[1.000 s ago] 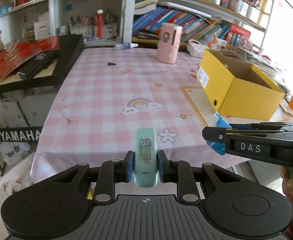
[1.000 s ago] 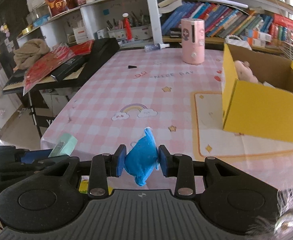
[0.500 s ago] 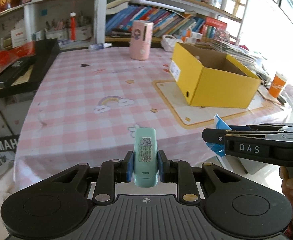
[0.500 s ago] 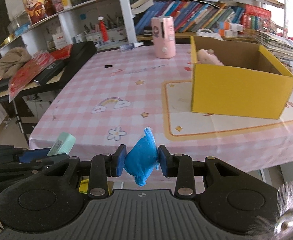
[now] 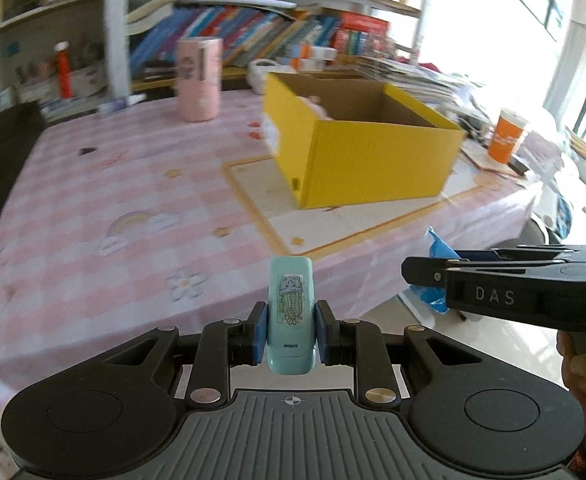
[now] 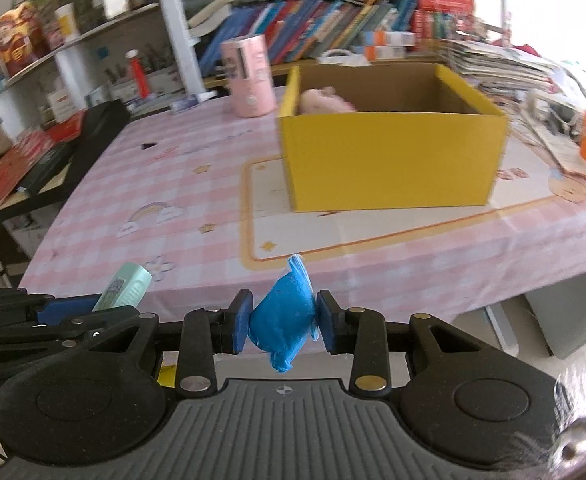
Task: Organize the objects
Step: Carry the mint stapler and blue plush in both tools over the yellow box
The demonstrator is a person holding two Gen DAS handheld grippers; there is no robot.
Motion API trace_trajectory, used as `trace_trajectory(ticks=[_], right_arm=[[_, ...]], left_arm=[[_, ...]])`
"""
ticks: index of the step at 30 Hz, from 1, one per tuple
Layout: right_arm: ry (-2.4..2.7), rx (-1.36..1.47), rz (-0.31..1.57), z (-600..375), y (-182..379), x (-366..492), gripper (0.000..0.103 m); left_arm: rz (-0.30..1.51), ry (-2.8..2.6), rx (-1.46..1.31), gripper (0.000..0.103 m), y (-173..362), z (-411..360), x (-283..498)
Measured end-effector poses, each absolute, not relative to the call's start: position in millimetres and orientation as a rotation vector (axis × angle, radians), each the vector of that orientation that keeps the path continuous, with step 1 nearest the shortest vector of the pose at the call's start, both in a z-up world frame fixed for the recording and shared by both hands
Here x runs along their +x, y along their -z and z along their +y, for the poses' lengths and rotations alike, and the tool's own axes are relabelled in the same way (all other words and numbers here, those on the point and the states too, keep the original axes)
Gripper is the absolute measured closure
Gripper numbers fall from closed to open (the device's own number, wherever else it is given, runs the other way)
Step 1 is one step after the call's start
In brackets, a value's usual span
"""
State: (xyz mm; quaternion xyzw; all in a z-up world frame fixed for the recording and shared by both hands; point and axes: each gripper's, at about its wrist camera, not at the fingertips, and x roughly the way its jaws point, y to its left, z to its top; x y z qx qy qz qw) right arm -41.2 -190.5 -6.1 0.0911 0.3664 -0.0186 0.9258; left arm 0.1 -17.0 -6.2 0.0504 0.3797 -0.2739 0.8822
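pink checked tablecloth (image 6: 141,184) carries the yellow box (image 6: 393,168), open on top. my left gripper (image 5: 290,330) clamps a mint stapler (image 5: 290,312), my right gripper (image 6: 283,322) squeezes a blue pouch (image 6: 283,320), both short of the box. i judge this the carrying step; next i must bring them over the box and release.

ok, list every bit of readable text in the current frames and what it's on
"DAS": white letters on the side of the right gripper, seen from the left wrist camera.
Mint case in the left gripper: a jellyfish picture and small print below it, too small to read.
Orange cup: white print, blurred.
Book spines on the shelf: blurred.
Tablecloth: lettering blurred.
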Motion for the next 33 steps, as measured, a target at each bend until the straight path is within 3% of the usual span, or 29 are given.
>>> trace_trajectory(ticks=[25,33], right_arm=[[0.14,0.243,0.764,-290,5,-9,0.07],[0.104,0.148,0.663,-310,-15,19,0.07]], left_arm=[[0.746,0.662,0.167,0.08,-2,-115,36],[0.653,0.628,0.135,0.08,-26,-138,63]])
